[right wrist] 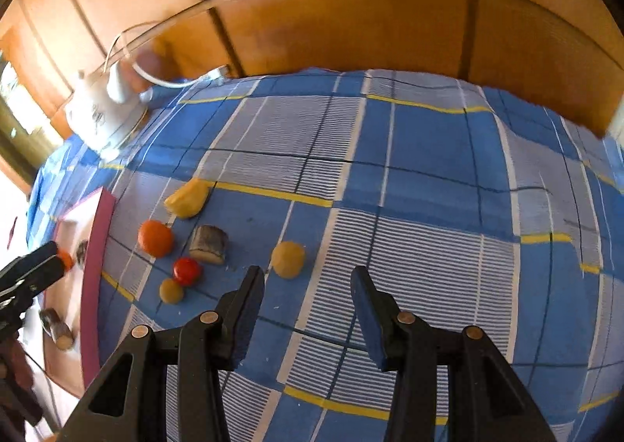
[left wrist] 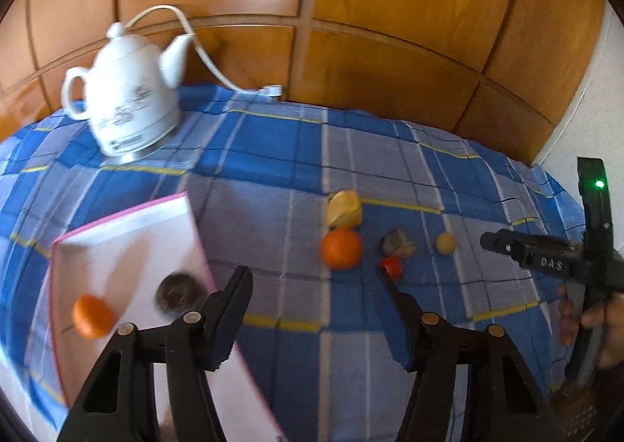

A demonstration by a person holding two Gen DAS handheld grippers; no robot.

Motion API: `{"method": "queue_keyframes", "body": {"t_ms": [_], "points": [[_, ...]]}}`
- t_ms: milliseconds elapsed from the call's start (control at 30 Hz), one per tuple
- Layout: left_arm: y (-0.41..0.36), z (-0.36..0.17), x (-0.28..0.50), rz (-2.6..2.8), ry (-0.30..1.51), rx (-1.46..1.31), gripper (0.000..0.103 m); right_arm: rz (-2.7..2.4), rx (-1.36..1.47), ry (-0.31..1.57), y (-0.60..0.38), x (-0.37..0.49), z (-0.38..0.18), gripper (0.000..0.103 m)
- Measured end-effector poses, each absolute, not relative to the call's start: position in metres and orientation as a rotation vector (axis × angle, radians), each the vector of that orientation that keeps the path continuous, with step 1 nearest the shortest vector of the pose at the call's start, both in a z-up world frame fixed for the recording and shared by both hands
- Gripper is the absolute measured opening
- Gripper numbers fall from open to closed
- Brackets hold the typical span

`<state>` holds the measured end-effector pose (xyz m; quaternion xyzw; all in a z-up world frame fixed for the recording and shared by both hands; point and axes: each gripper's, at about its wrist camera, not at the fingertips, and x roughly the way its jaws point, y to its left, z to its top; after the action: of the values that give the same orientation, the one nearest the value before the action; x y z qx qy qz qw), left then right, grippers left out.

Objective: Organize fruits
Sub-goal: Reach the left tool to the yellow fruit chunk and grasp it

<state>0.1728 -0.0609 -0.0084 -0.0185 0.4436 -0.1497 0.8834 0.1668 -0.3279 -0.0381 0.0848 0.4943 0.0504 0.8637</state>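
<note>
- The left gripper [left wrist: 316,286] had its jaws apart with nothing between them, hanging over the near edge of the white tray [left wrist: 128,247] with the pink rim.
- The right gripper [right wrist: 308,286] likewise had its jaws apart and empty, above the blue checked cloth [right wrist: 429,153] on the tabletop, just short of a small yellow fruit [right wrist: 288,259].
- Already in the tray lay a small orange fruit [left wrist: 93,315] and a dark round piece [left wrist: 180,292]; the right wrist view showed one more brownish piece [right wrist: 56,329] there. So the sorting looked partly done.
- Still out on the cloth, a little further off, were a red fruit [right wrist: 187,270], another small yellow one [right wrist: 171,290], a grey-brown chunk [right wrist: 208,243], an orange [right wrist: 155,238] and a yellow wedge [right wrist: 187,198], all close together beside the tray.
- At the far side stood a white kettle [left wrist: 124,106] with its cord, against the wooden panelling [left wrist: 390,32].
- By my reckoning, most of the fruit remained to be moved.
</note>
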Motion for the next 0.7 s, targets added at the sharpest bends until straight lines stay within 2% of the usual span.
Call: {"method": "queue_keyframes", "body": {"t_ms": [167, 700], "points": [[-0.083, -0.014, 0.215, -0.359, 0.977, -0.058, 0.051, 0.096, 0.222, 1.032, -0.335, 0.167, -0.034, 0.047], [-0.144, -0.07, 0.307, -0.423, 1.188, 0.01, 0.054, 0.152, 0.251, 1.029, -0.328, 0.169, -0.029, 0.047]]}}
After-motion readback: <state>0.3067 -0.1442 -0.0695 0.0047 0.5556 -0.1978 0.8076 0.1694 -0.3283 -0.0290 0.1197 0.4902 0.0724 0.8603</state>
